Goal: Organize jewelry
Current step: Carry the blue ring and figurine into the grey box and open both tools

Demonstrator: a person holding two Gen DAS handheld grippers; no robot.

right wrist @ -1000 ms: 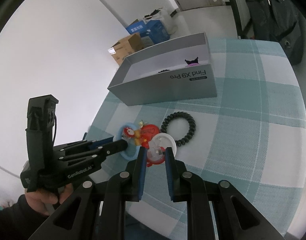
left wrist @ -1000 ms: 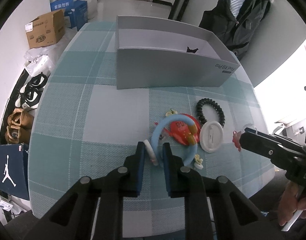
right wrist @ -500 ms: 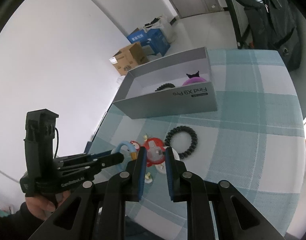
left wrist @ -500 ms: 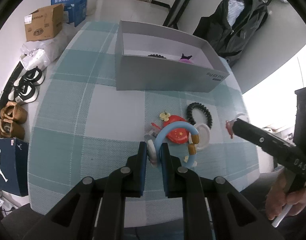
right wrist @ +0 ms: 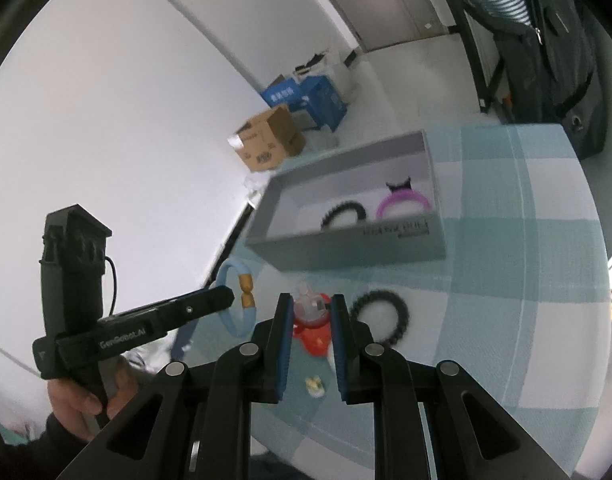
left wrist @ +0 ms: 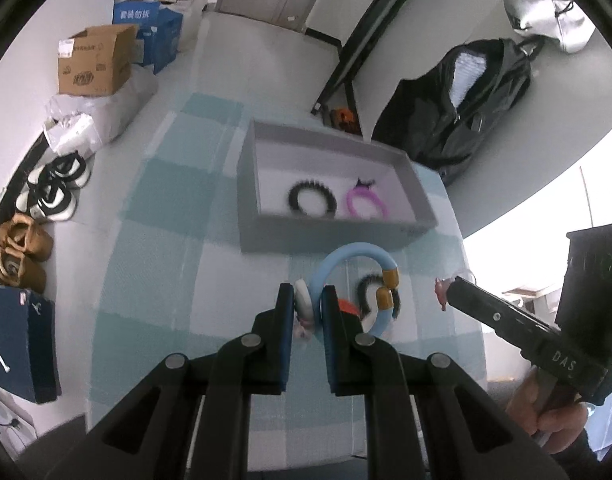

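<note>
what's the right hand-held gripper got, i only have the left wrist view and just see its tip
Observer: The right hand-held gripper is shut on a small pink clip, held clear of the table.
Operator: anything on the table my own gripper hides
Observer: A small yellow charm, just in front of the red ornament.
Operator: is the black tie out there whole
Observer: Yes, the black tie is a full ring, flat on the cloth, right of the ornament.

Both held pieces have risen off the table [left wrist: 154, 240] (blue bracelet [left wrist: 347, 256], red-and-clear charm [right wrist: 310, 309]).
</note>
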